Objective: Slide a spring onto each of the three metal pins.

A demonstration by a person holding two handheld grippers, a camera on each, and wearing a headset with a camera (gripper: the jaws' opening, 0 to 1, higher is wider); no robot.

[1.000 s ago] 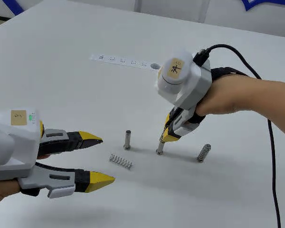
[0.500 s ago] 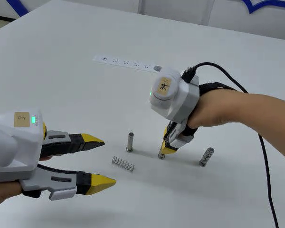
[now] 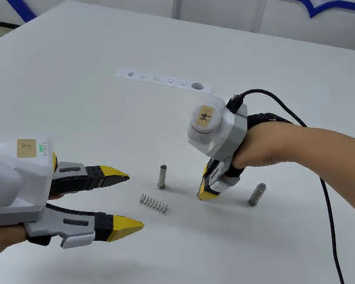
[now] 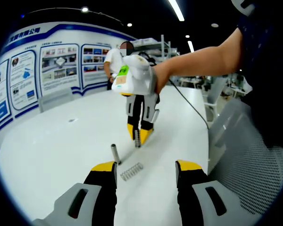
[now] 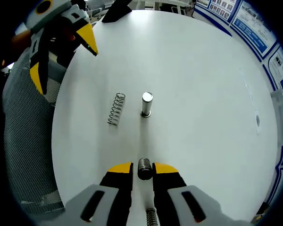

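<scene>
The right gripper (image 3: 207,190) has come down to the white table (image 3: 77,89), pinching a small coiled metal spring (image 5: 145,169), which seems to sit over the middle pin. The left gripper (image 3: 134,199) waits, spread wide. One loose wire spring (image 3: 152,203) and one bare silver pin (image 3: 162,176) are left.

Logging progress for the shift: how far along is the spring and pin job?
One done: a first spring sits on the right-hand pin. In hand: the right gripper holds a second spring between the other two pins, its pin hidden. Left: the bare pin and the loose spring beside it; the left gripper is open.
</scene>
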